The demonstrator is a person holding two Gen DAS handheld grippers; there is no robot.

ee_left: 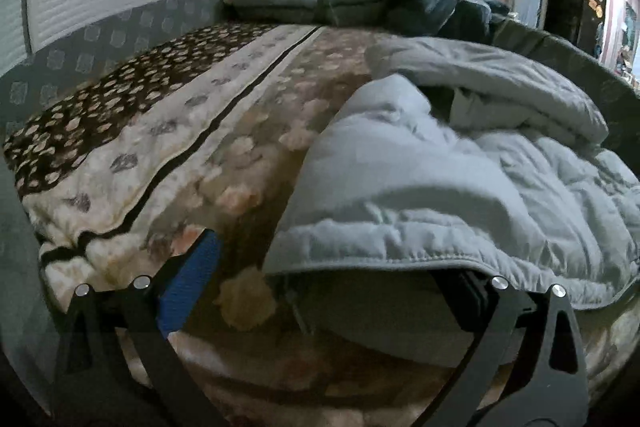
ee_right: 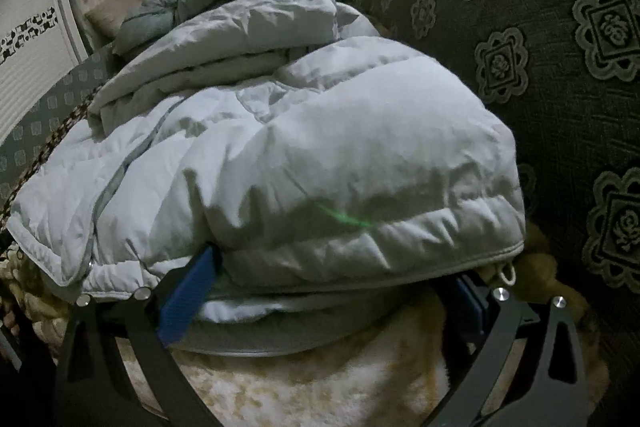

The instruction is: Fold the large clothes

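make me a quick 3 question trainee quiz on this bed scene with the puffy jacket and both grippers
1. True or false: the pale grey quilted puffer jacket lies on a floral plush blanket.
2. In the right wrist view, what stands directly right of the jacket? A) pink curtain B) dark grey patterned upholstered panel C) white cupboard door
3. Fill in: both the left gripper and right gripper have their jaws spread ____, at the jacket's near hem.

Key: 1 true; 2 B; 3 open
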